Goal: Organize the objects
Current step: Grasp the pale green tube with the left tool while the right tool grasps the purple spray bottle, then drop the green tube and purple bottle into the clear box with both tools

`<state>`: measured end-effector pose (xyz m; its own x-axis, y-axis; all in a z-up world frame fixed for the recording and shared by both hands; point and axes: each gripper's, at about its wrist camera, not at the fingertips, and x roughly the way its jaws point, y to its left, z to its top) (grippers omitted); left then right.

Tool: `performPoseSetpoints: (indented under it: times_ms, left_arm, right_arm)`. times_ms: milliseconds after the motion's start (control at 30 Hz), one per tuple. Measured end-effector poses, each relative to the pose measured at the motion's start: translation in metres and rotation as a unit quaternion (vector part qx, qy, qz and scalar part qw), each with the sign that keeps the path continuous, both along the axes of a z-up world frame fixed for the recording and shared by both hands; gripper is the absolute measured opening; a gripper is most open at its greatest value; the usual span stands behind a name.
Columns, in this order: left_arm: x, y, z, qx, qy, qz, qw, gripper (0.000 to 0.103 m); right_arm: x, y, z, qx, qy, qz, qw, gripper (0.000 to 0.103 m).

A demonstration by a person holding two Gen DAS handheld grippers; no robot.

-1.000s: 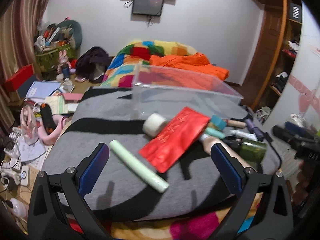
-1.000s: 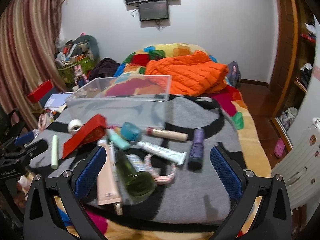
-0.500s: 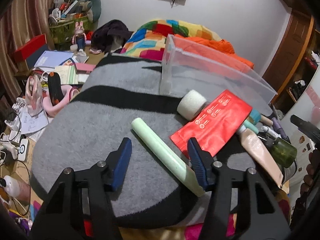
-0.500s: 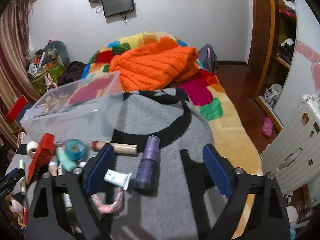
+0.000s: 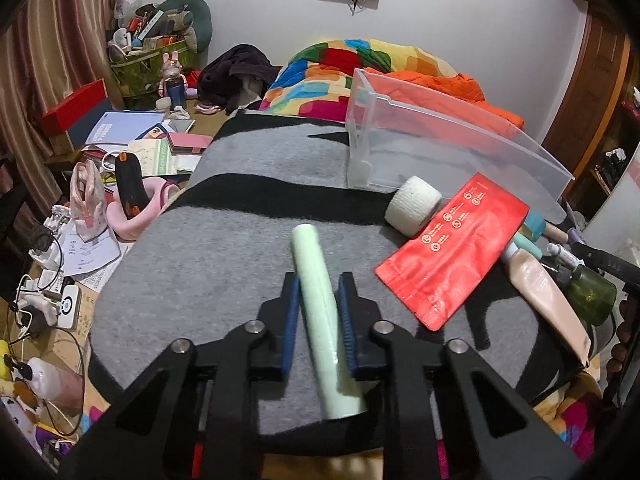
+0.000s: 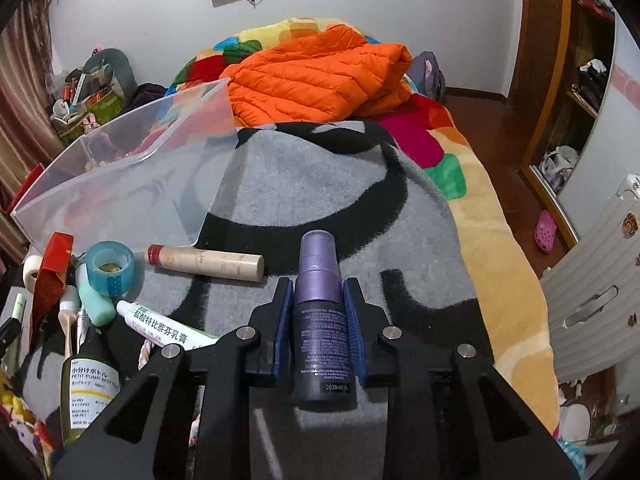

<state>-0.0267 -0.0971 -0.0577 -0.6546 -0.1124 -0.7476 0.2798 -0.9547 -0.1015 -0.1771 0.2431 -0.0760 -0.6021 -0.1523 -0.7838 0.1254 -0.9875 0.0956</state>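
A pale green tube [image 5: 310, 252] lies on the grey and black blanket [image 5: 224, 256], running lengthwise between the blue pads of my left gripper [image 5: 319, 284]. The jaws are closing and both pads touch the tube's sides. In the right wrist view a purple spray bottle [image 6: 322, 340] lies on the blanket between the pads of my right gripper [image 6: 319, 286]. These jaws are closing too and press its dark body. Behind both stands a clear plastic bin [image 5: 440, 136] [image 6: 120, 184].
A red pouch [image 5: 452, 248] and a white tape roll [image 5: 414, 206] lie right of the green tube. Left of the purple bottle are a beige tube [image 6: 208, 262], teal tape roll [image 6: 111, 266], white ointment tube [image 6: 160, 326] and green pump bottle [image 6: 90, 384]. An orange jacket [image 6: 320, 76] lies behind.
Both grippers came down and forward onto the blanket. Their jaws went from wide open to closed, the left around the green tube, the right around the purple bottle.
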Motion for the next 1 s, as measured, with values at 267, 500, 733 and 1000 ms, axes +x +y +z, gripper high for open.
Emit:
performPoseSetpoints:
  times_ms: [267,500,733,1000]
  left_arm:
    - [-0.006,-0.005,0.015,-0.013,0.018,-0.004,0.9997,0.015]
    - [-0.023,-0.007,0.054,-0.025,0.061,-0.028,0.9974,0.015]
    - [-0.062,-0.003,0.084,-0.014,0.083,-0.06,0.9947,0.015]
    - [-0.12,0.012,0.085,-0.002,0.047,-0.103,0.9935,0.015]
  right_arm:
    - [0.009,0.0,0.03,-0.008,0.037,0.009,0.999,0.023]
    - [0.01,-0.013,0.074,-0.024,0.083,0.041,0.995,0.023]
    - [-0.007,-0.041,0.1,-0.045,0.096,0.081,0.991,0.023]
    - [-0.042,-0.083,0.104,-0.042,0.079,0.13,0.987,0.023]
